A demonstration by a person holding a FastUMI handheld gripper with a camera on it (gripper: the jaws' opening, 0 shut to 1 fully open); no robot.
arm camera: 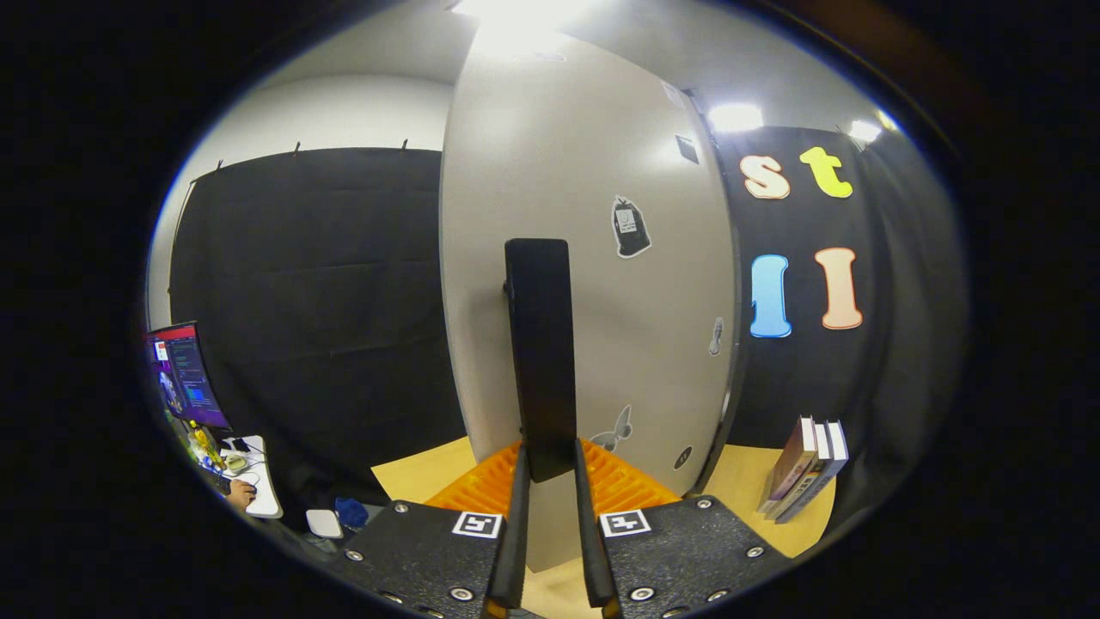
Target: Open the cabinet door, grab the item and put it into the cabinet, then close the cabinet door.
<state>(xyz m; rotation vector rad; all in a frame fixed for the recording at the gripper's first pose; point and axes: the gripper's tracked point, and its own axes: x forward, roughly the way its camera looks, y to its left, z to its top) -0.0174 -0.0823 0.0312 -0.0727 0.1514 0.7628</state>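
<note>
At the centre of the frame, the tall dark handle (540,357) of the cabinet door (593,258) is seen between the fingers of the gripper (550,481), which are drawn narrow about its lower end; whether both press on it cannot be told. The door-handling step is judged to be in hand. A stack of books (803,481), probably the item, is shown at lower right on the table (756,481). A firm grip and a swing along the hinge arc are called for next.

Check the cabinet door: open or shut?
Open. The cabinet door stands swung out, its edge clear of the dark wall behind; the gripper has both fingers closed on its black handle.
</note>
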